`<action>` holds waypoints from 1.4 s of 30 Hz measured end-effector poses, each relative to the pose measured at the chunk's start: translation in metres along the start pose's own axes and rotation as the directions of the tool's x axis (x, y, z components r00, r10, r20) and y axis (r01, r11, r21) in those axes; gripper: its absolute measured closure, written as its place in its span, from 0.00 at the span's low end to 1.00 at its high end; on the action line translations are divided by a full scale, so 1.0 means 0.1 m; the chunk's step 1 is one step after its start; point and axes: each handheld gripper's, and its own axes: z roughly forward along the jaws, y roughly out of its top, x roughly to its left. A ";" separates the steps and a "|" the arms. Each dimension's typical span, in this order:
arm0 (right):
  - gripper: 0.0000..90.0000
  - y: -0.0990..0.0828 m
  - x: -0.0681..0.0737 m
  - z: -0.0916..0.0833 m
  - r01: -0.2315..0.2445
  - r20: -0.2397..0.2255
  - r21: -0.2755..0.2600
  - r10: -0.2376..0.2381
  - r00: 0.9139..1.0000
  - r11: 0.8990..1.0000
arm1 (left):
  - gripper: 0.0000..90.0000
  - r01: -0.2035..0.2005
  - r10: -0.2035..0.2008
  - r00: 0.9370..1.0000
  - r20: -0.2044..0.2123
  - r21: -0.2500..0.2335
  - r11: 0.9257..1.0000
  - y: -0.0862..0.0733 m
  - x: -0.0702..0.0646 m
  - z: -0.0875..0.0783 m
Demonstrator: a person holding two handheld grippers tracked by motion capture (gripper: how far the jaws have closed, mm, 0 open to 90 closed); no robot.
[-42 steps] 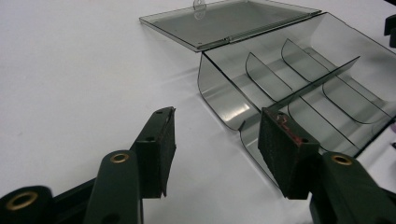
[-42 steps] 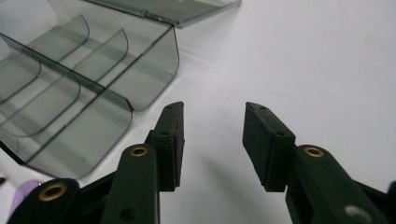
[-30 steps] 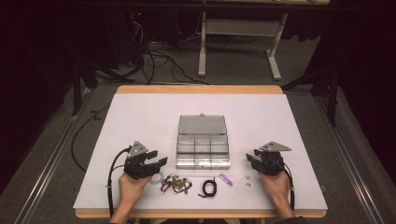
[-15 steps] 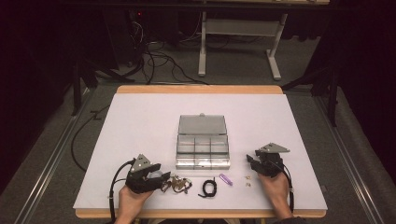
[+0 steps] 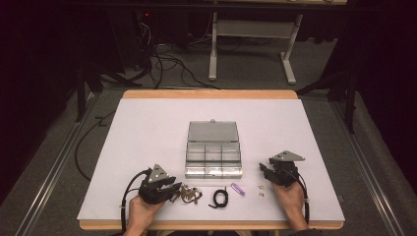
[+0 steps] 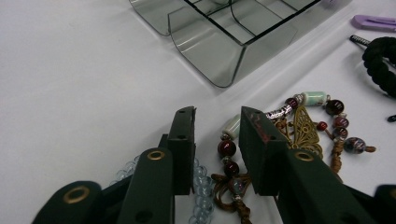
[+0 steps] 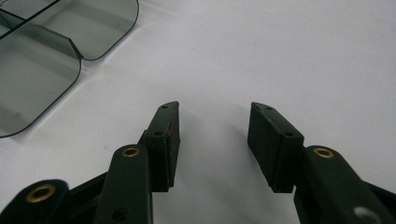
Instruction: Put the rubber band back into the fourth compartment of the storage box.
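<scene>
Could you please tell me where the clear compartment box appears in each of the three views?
High view: clear compartment box at table centre, lid open.
Left gripper view: top centre, beyond the beaded bracelet.
Right gripper view: top left corner.
Shared landmark: the box's rounded front corners.

A clear plastic compartment box (image 5: 214, 156) with its lid folded open sits at the centre of the white table (image 5: 147, 128). Below and right of it lie a coiled black cord (image 5: 219, 198), a small purple clip (image 5: 237, 189) just right of the cord, and two tiny pale pieces (image 5: 261, 190) farther right, too small to tell apart. Beyond the table's wooden far edge, at the top of the frame, stand a white metal frame (image 5: 251, 44) and loose black cables (image 5: 162, 61) on the grey floor.
</scene>
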 end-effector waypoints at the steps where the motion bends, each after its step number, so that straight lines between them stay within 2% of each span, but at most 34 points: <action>1: 0.60 0.00 0.00 0.00 0.000 0.000 0.000 0.000 1.000 1.000 | 0.76 -0.006 0.006 1.000 -0.001 0.002 1.000 0.00 0.00 0.00; 12: 0.59 0.00 0.00 0.00 -0.004 0.002 0.001 0.004 1.000 1.000 | 0.89 -0.080 0.080 0.997 -0.007 0.020 0.997 -0.09 -0.06 0.04; 20: 0.59 0.00 0.00 0.00 -0.004 0.002 0.001 0.004 1.000 1.000 | 0.90 -0.100 0.101 0.995 -0.013 0.031 0.994 -0.09 -0.07 0.05; 30: 0.59 0.00 -0.01 0.00 -0.004 0.001 0.000 0.004 1.000 1.000 | 0.91 -0.082 0.082 0.996 0.020 0.018 0.996 -0.05 -0.07 0.01; 42: 0.58 0.00 -0.01 0.00 -0.005 0.000 0.000 0.005 1.000 1.000 | 0.91 -0.048 0.051 0.995 0.091 -0.029 0.998 0.18 -0.19 -0.14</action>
